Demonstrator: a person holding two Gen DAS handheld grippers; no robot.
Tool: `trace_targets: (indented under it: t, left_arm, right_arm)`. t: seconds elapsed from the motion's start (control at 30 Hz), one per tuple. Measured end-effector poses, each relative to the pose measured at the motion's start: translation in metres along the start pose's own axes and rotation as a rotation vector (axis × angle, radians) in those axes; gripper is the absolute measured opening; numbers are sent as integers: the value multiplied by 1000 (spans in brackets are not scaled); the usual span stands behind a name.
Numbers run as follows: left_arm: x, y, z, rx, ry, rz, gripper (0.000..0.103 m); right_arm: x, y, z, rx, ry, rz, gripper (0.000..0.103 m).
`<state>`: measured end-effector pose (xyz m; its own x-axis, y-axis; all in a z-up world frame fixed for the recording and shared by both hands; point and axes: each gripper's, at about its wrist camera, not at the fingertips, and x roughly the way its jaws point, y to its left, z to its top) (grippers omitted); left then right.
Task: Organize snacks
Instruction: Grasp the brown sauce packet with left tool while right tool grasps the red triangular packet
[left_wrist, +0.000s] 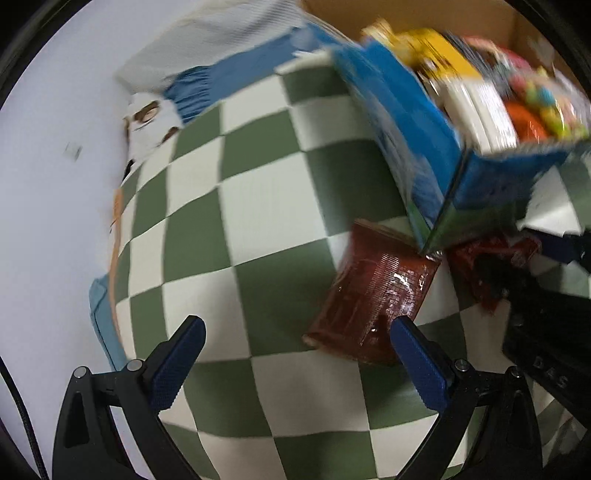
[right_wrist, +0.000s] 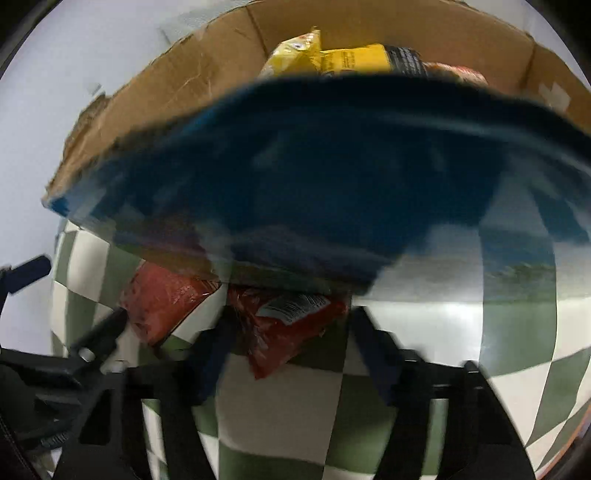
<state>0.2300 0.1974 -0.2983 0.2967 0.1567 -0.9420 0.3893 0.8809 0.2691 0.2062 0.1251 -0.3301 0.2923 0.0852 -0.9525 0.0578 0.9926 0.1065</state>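
Checkered cloth (left_wrist: 258, 206) lying under soft, crinkly, light red packet (right_wrist: 280, 325); right gripper (right_wrist: 291, 350) straddling it, contact unclear; left gripper (left_wrist: 295, 354) gaping wide, empty. Pinching mid-body seeming best.

Green-and-cream checked cloth (left_wrist: 258, 206) across the frame's middle; blue box (left_wrist: 417, 147) upper right, brown cardboard (right_wrist: 177, 85) behind it; dark red packet (left_wrist: 373, 295) lower right; yellow bag (right_wrist: 332, 59) at top; tongs' pads (left_wrist: 177, 365) blue on black.

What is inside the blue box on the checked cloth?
The blue box holds snack packets: a yellow one, white ones, an orange one. Whatever lies beneath them is covered.
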Motion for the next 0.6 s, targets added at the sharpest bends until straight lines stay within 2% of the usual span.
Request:
trace_targets:
  t: [0.13, 0.3, 0.4, 0.53, 0.6]
  left_arm:
    - [15, -17, 6, 91, 37, -74, 102]
    - [20, -25, 7, 90, 20, -164, 100]
    - [22, -25, 4, 69, 27, -215, 81]
    - [22, -24, -1, 70, 36, -218, 59]
    - [22, -24, -4, 69, 40, -214, 54]
  right_arm:
    - [0, -3, -5, -10, 0, 12, 53]
    - [-6, -16, -15, 14, 7, 13, 52]
    - [-9, -23, -22, 28, 13, 9, 52]
    - [-10, -26, -31, 30, 18, 4, 52]
    - [-11, -27, -35, 30, 20, 2, 52]
